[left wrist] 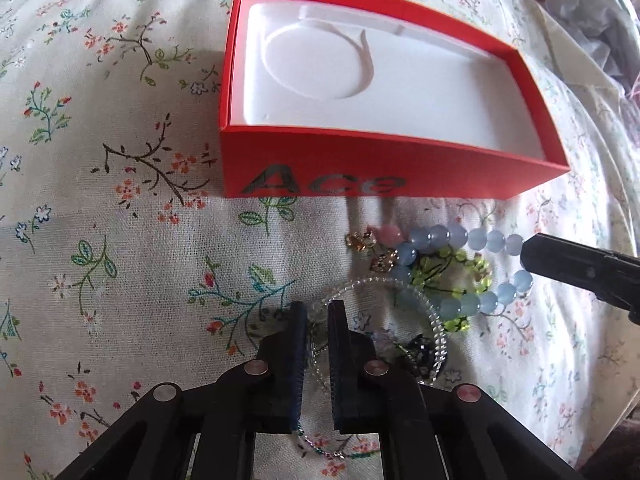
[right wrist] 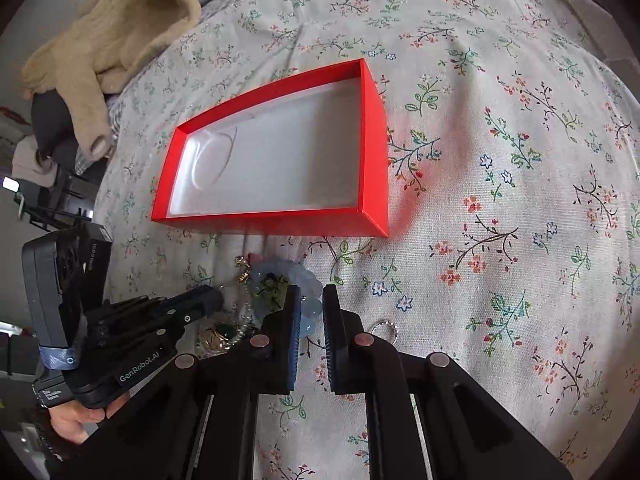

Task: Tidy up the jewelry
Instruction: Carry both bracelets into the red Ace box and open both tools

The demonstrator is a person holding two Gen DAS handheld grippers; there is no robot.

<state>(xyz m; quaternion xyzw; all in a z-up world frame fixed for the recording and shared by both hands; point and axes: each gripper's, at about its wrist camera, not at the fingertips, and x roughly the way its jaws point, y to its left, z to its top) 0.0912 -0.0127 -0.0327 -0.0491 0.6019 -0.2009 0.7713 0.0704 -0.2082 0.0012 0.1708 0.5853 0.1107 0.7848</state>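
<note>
Pinched between the nearly touching pads of the left gripper (left wrist: pixel 317 308): thin chain (left wrist: pixel 316 360), loose end trailing beneath the fingers. Clamped in the right gripper (right wrist: pixel 311 292), just right of the left one: blue bead bracelet (left wrist: pixel 460 236), gripped at its far-right side. Heaped between the two sets of tips: green bead strand (left wrist: pixel 452 268), clear bead loop (left wrist: pixel 438 332), small gold charms (left wrist: pixel 360 242).

Straight ahead of both tips, just past the heap: open red box (left wrist: pixel 360 168), near wall facing the grippers, only a narrow strip of cloth before it. Inside, white moulded insert (left wrist: pixel 400 100) with a round recess, nothing in it. Left of the left gripper and right of the right gripper: wide bare floral sheet (left wrist: pixel 120 240), flat, lightly creased. Far beyond the left gripper, at the sheet's edge: beige garment (right wrist: pixel 100 40).

Readable: "Ace" in silvery letters on the box's near wall; "GenRobot.AI" in white along the left gripper's body.
</note>
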